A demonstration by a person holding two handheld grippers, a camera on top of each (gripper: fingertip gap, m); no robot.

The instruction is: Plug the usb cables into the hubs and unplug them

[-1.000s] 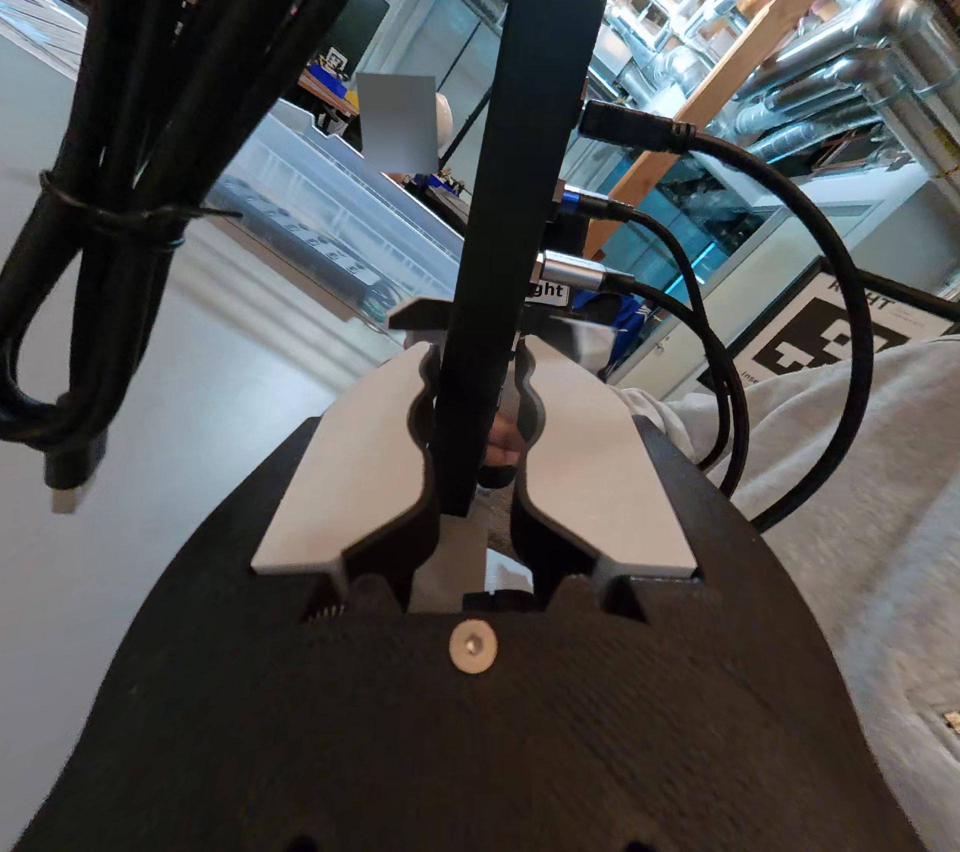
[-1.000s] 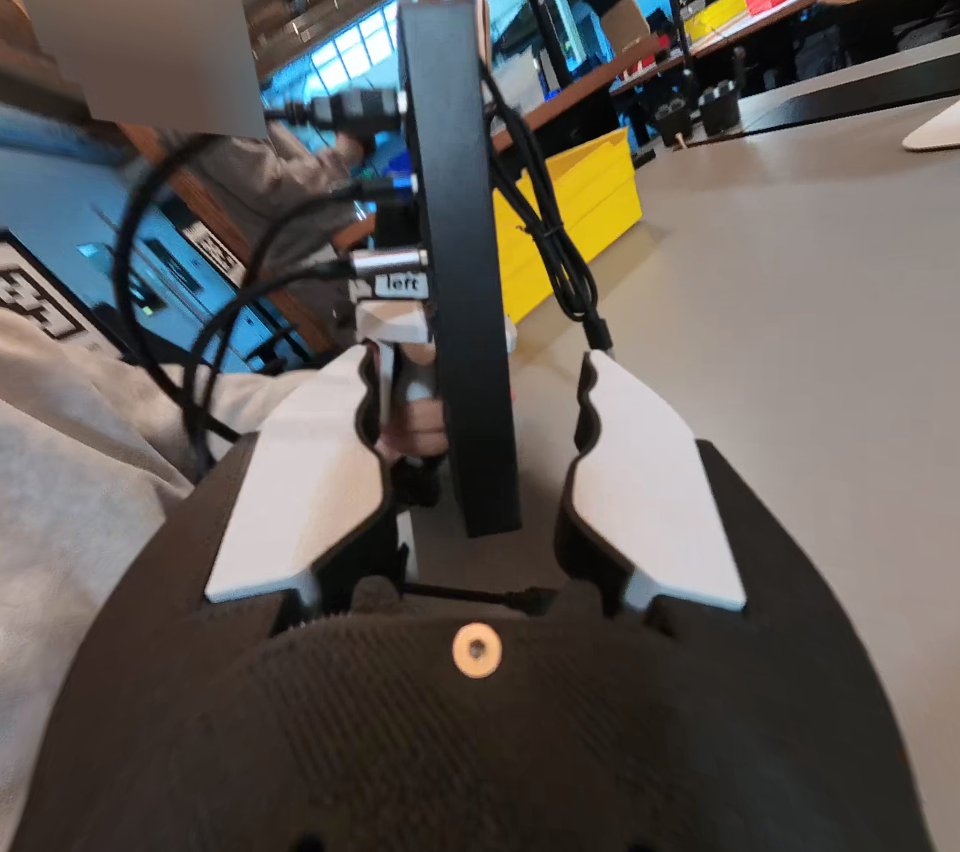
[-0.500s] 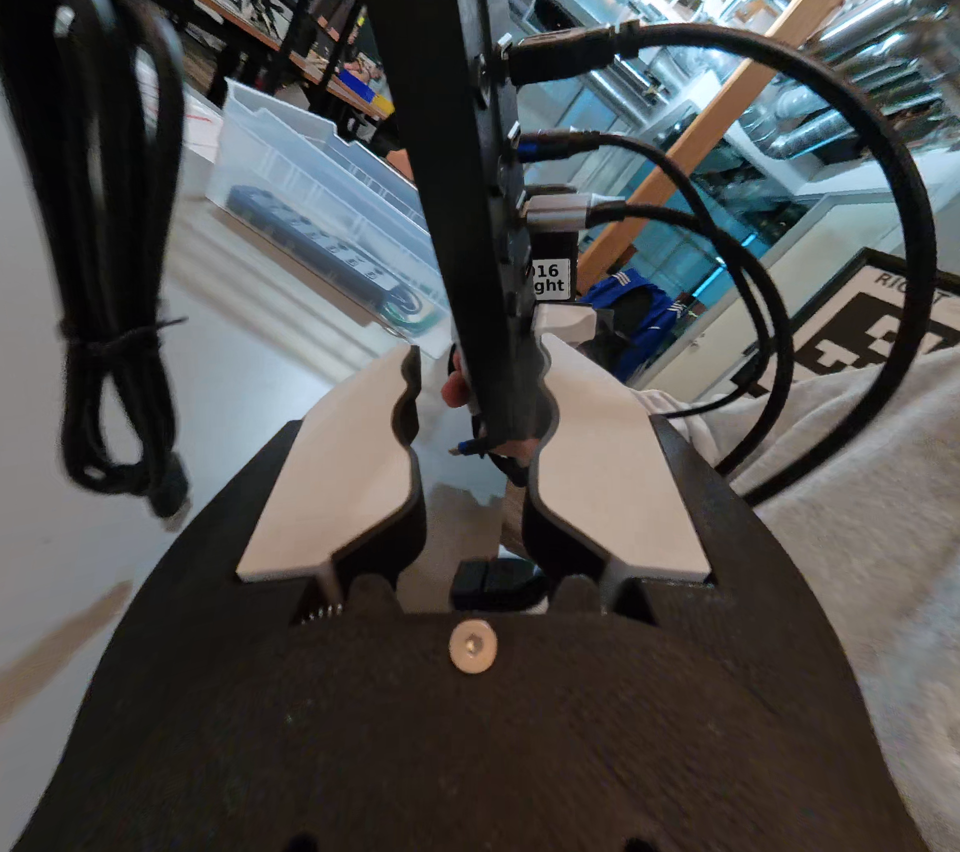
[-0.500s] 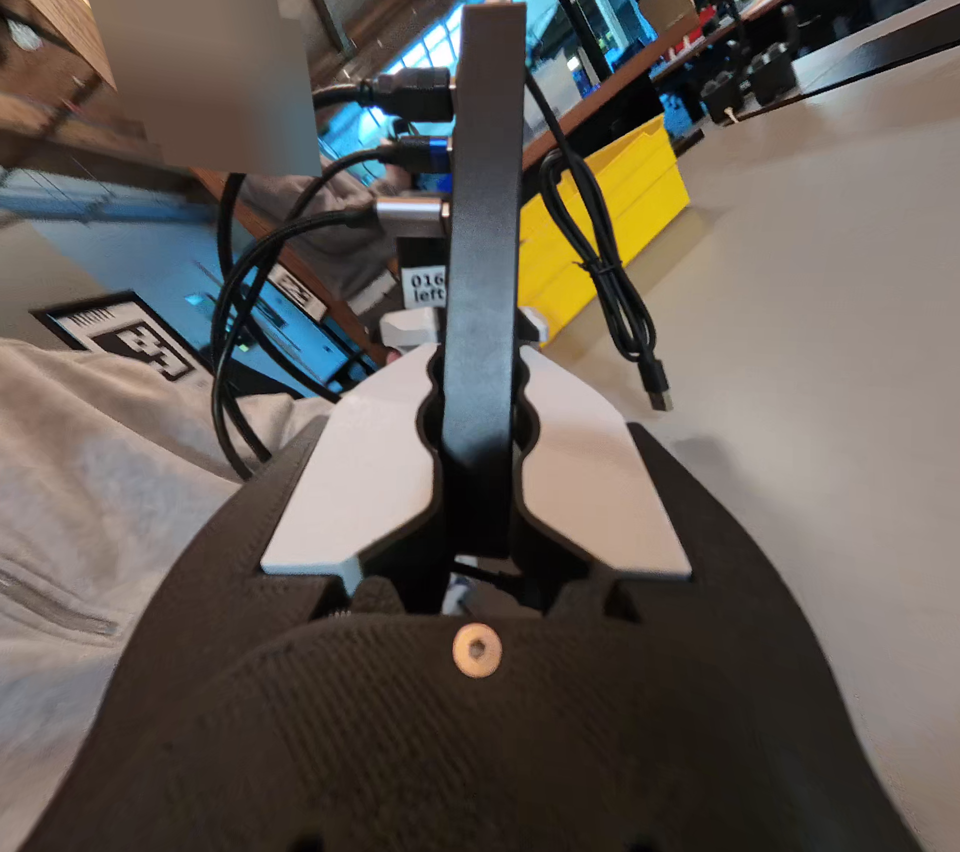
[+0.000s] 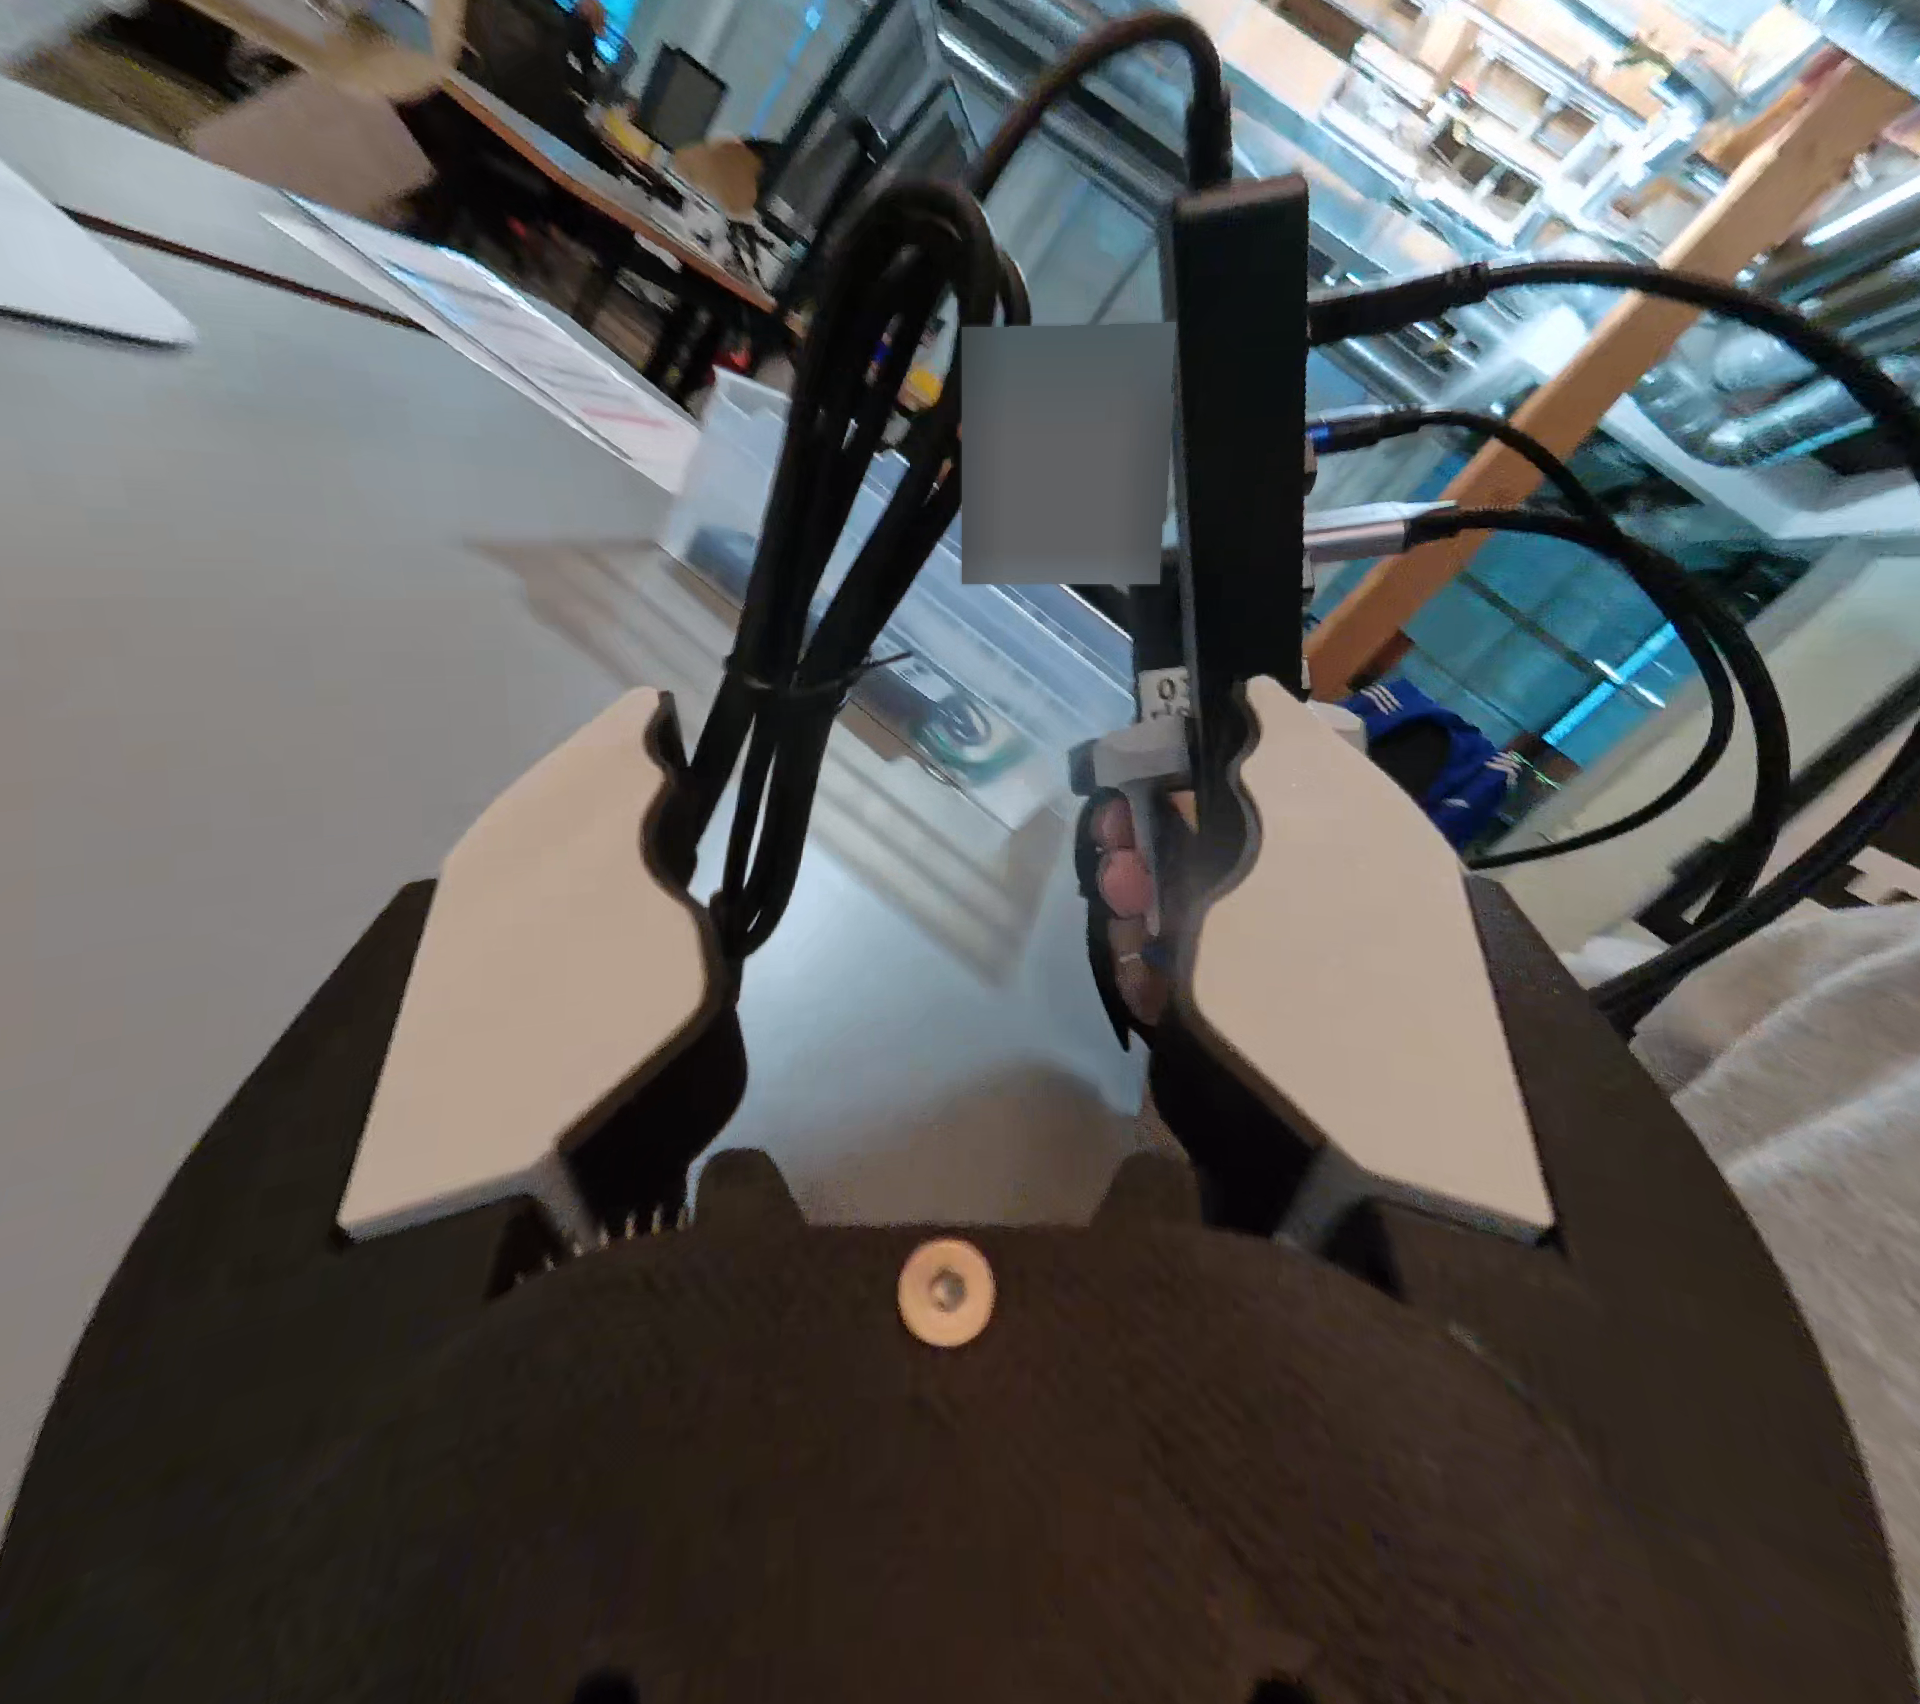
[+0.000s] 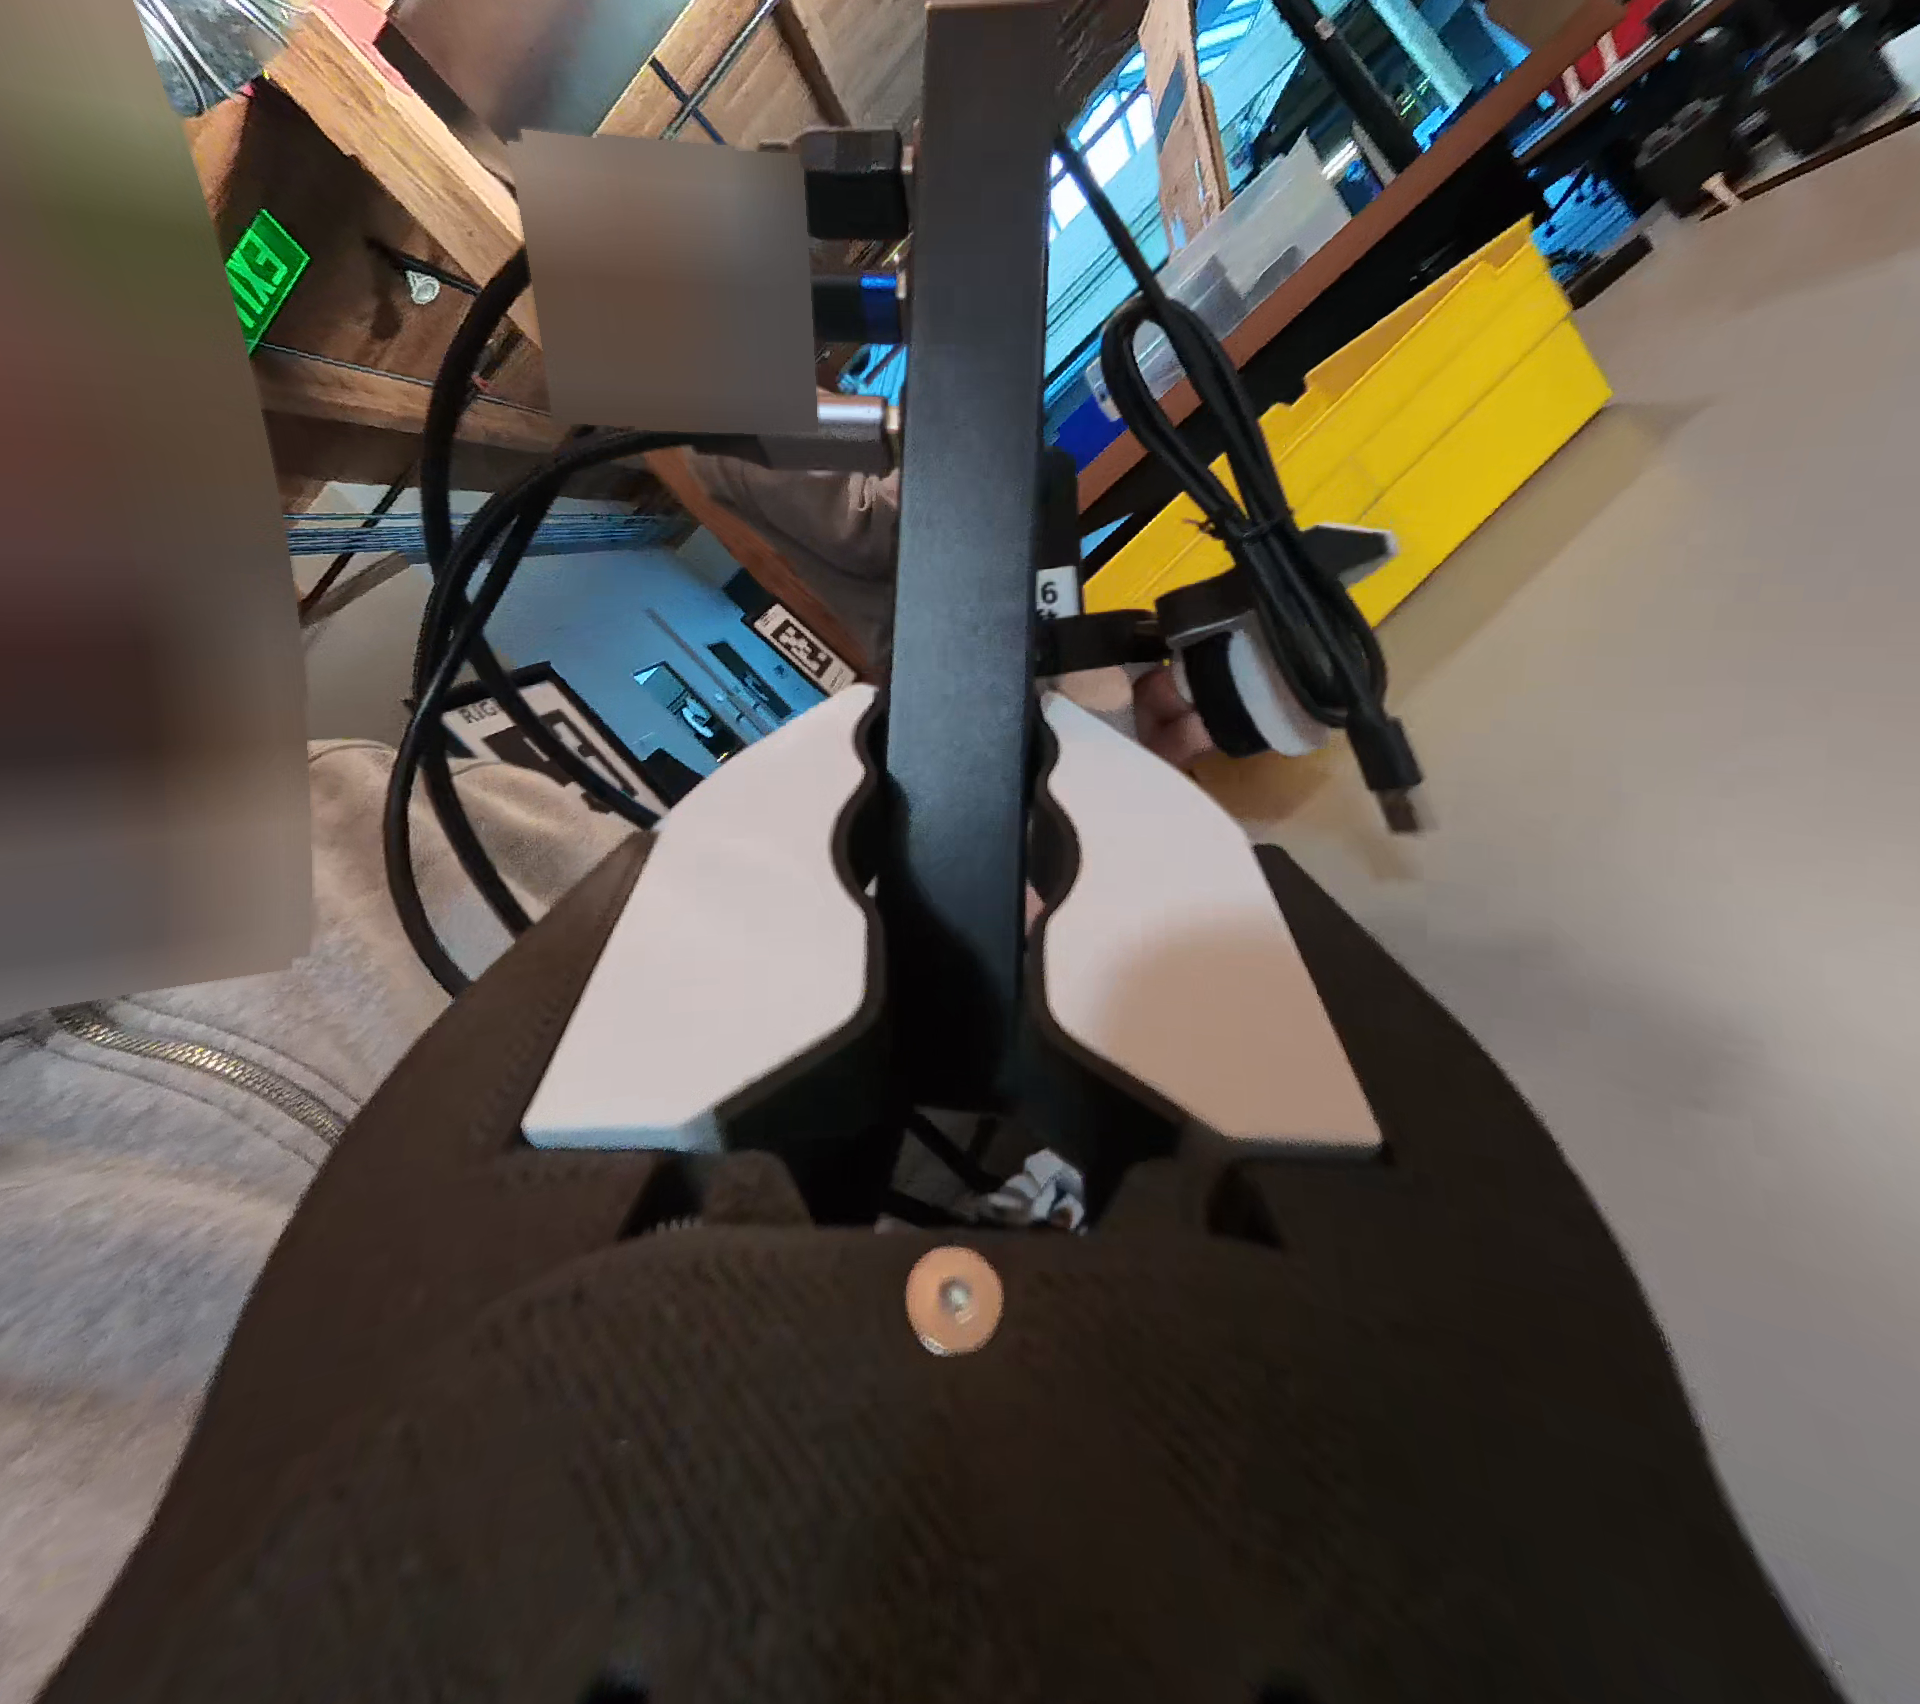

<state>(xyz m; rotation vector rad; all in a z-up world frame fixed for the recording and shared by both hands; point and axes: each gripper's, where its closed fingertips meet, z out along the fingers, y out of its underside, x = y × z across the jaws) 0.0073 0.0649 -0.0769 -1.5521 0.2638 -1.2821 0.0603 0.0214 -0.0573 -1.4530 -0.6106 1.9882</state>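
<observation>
While the right gripper (image 6: 956,781) pinches the black hub (image 6: 971,428), the left gripper (image 5: 951,781) gapes wide.

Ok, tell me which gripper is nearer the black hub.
Right. The right gripper is shut on the black hub, its lower end clamped between the fingers. The left gripper is open, the hub beside its right finger, the hub's bundled cable by its left finger.

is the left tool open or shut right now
Open: the left tool has its fingers spread wide, with the hub against one finger only.
</observation>
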